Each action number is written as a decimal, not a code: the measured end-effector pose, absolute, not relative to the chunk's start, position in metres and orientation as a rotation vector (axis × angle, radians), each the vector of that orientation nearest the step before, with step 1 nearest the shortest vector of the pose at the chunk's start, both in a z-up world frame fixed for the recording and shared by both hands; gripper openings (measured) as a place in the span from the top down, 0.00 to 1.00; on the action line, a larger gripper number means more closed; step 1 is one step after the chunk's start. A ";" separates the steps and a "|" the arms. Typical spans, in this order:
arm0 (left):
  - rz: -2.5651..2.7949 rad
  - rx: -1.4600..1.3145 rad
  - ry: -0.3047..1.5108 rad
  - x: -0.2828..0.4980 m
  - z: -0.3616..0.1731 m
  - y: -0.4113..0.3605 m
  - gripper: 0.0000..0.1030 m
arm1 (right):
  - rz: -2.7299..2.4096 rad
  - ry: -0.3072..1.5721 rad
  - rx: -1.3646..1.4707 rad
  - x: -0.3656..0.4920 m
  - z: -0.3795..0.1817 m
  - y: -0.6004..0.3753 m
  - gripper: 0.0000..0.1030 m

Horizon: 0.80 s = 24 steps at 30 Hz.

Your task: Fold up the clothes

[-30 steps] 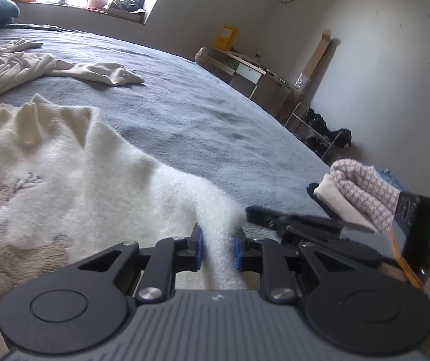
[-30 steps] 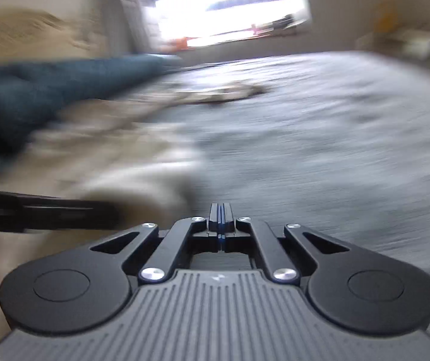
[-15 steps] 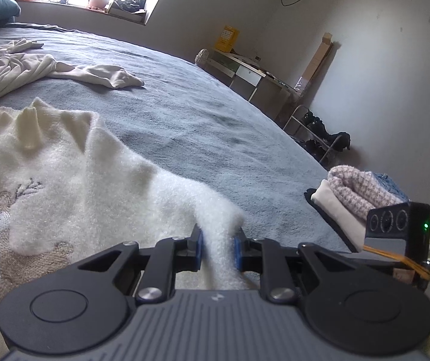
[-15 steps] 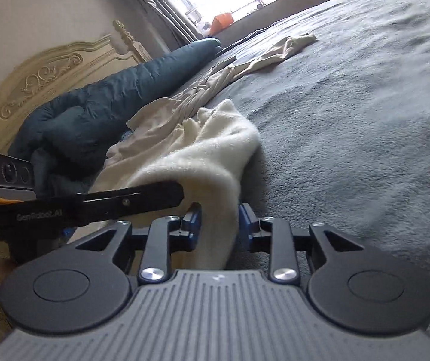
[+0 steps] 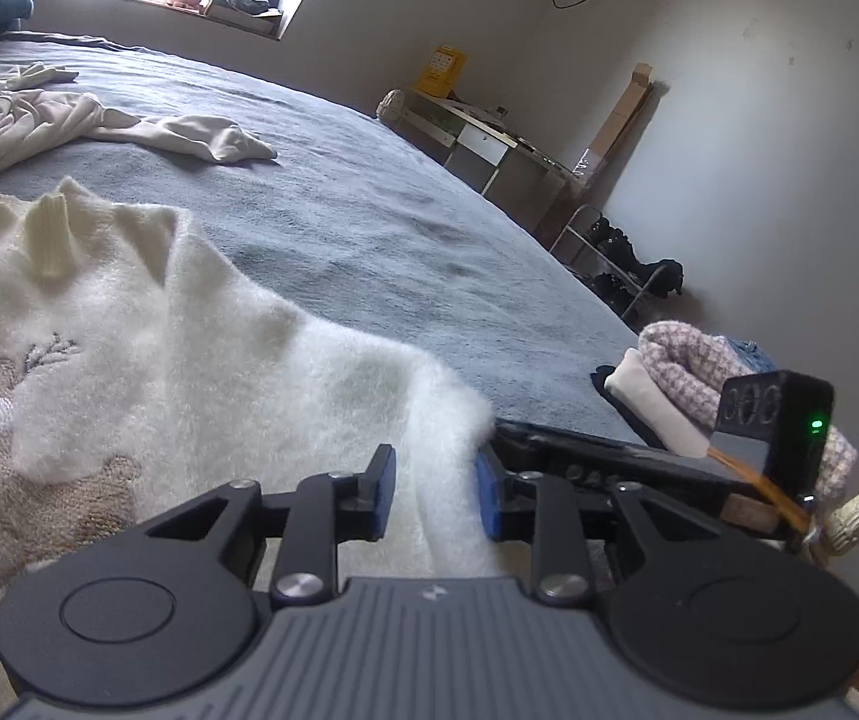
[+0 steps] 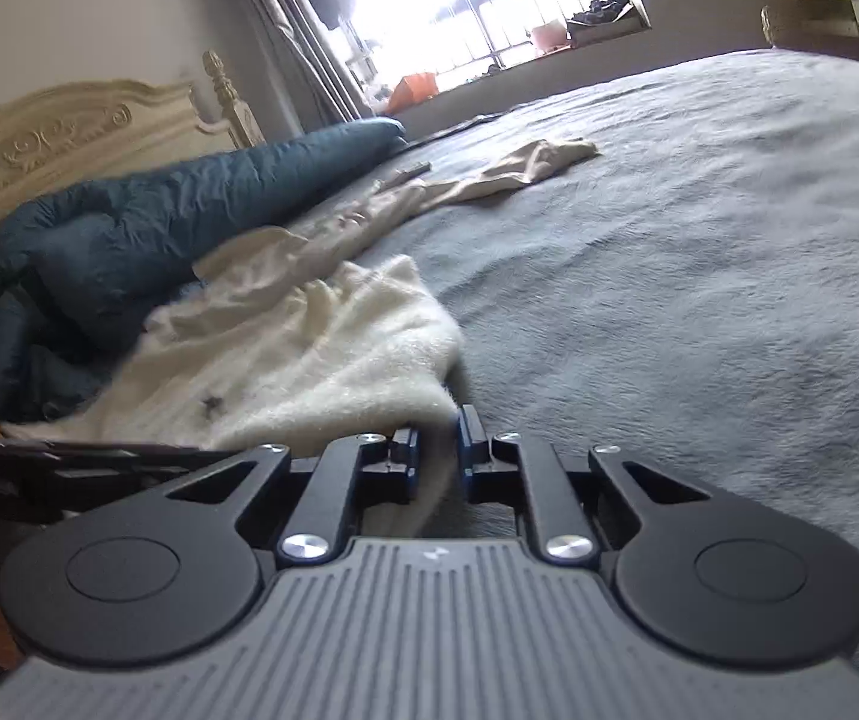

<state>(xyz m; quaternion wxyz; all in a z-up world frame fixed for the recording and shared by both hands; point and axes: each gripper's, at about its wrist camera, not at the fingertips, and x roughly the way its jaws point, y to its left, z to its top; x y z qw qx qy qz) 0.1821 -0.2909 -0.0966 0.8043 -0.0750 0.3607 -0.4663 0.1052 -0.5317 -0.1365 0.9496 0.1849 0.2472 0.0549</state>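
Since half a second ago, our left gripper has been opening, loosening around the fluffy cream sweater with an embroidered deer spread on the grey bed cover; our right gripper has been closing and now pinches its edge.

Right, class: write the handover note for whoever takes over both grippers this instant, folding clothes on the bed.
Left gripper: jaws just opening, white fleece sweater edge between them; grip unclear.
Right gripper: just closed on another sweater edge.
Sweater lies spread on the grey bed; folded pile at bed's edge.
Done: edges reached. Left: fold it, then the beige garment.
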 end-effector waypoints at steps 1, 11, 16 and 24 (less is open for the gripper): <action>-0.996 -0.155 0.777 0.182 -0.097 -0.291 0.71 | 0.094 0.519 0.357 0.106 -0.140 -0.531 0.90; -0.932 -0.072 0.851 0.179 -0.105 -0.287 0.61 | 0.090 0.570 0.189 0.106 -0.140 -0.529 0.74; -0.933 -0.122 0.870 0.180 -0.099 -0.287 0.59 | 0.044 0.611 0.231 0.088 -0.131 -0.541 0.67; -0.960 -0.195 0.875 0.174 -0.083 -0.286 0.57 | 0.168 0.580 0.393 0.052 -0.122 -0.538 0.66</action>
